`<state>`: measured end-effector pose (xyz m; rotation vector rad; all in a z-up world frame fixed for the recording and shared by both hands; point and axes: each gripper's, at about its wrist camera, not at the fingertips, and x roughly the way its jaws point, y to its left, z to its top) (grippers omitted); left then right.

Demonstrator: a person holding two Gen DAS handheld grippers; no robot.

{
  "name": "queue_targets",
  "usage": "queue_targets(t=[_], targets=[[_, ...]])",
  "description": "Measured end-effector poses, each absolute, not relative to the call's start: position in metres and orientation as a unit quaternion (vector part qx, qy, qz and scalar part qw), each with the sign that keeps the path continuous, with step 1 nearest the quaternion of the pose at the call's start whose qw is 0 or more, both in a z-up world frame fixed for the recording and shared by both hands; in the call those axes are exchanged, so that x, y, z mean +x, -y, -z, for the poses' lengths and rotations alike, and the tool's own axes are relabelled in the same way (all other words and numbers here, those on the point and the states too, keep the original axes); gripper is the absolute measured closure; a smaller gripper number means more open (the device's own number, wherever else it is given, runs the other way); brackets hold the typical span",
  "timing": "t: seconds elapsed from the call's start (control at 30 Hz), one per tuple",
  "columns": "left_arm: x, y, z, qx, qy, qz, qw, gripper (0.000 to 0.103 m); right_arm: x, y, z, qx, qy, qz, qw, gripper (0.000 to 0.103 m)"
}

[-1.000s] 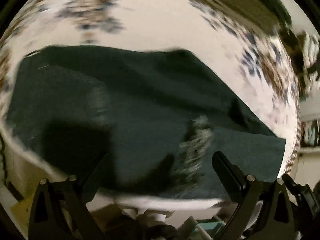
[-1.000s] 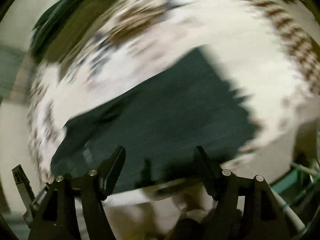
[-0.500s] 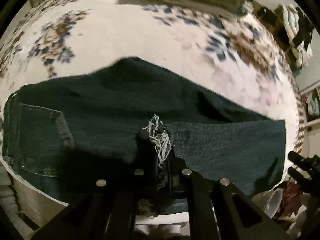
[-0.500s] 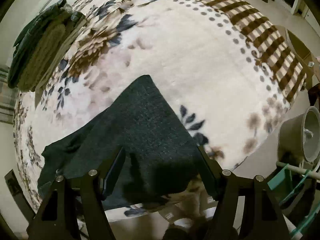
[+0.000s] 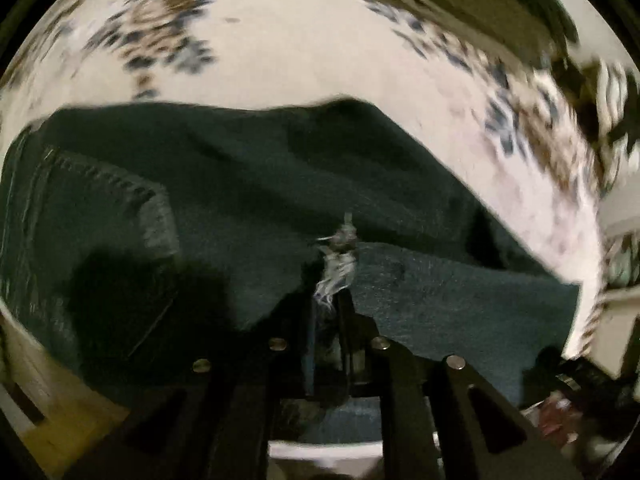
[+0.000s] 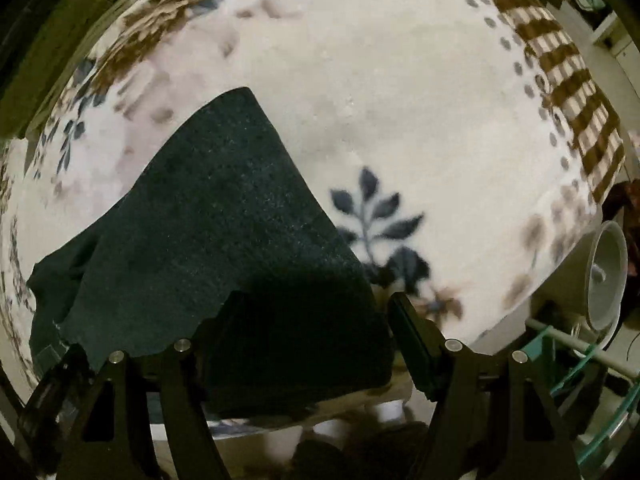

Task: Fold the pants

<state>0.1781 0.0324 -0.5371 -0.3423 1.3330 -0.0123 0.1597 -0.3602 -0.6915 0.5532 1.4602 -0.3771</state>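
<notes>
Dark green-black jeans [image 5: 260,208] lie folded on a white floral blanket [image 5: 304,52]. A back pocket [image 5: 104,216] shows at the left. My left gripper [image 5: 330,300] is shut on the frayed white hem [image 5: 338,268] of a leg at the near edge. In the right wrist view the folded end of the jeans [image 6: 216,216] lies on the blanket [image 6: 400,100]. My right gripper [image 6: 316,320] is open above its near right corner and holds nothing.
The bed's near edge runs just below both grippers. A folded olive blanket [image 6: 44,52] lies at the far side of the bed. A white fan [image 6: 604,276] and a green rack [image 6: 576,364] stand off the bed's right edge.
My left gripper went from open to shut on the frayed hem, then lifted it slightly. My right gripper stayed open while its view moved right along the jeans' end.
</notes>
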Motion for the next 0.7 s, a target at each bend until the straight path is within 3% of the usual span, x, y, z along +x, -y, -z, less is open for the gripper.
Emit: queue_targets(t=[0.03,0.07,0.1,0.13,0.23,0.53,0.7], targets=[[0.171,-0.044,0.529,-0.184,-0.603,0.006,0.776,0.055,0.16,0.359,0.686,0.242,-0.652,0.169,0.698,0.028],[0.163,-0.055,0.521,-0.202,-0.591,0.0,0.781,0.038,0.159,0.358,0.678,0.238,-0.648,0.167,0.704,0.028],[0.156,-0.066,0.514,-0.217,-0.581,-0.007,0.784,0.007,0.157,0.355,0.669,0.236,-0.642,0.162,0.711,0.028],[0.146,-0.08,0.507,-0.236,-0.567,-0.016,0.789,0.003,0.156,0.353,0.663,0.234,-0.639,0.158,0.716,0.028],[0.124,-0.119,0.5,-0.288,-0.54,-0.054,0.789,0.003,0.151,0.342,0.644,0.23,-0.623,0.146,0.733,0.019],[0.089,-0.244,0.581,-0.508,-0.465,-0.182,0.701,0.005,0.173,0.275,0.64,0.205,-0.622,0.08,0.752,0.018],[0.106,-0.251,0.57,-0.474,-0.423,-0.195,0.747,0.009,0.182,0.241,0.652,0.178,-0.63,0.048,0.754,0.018]])
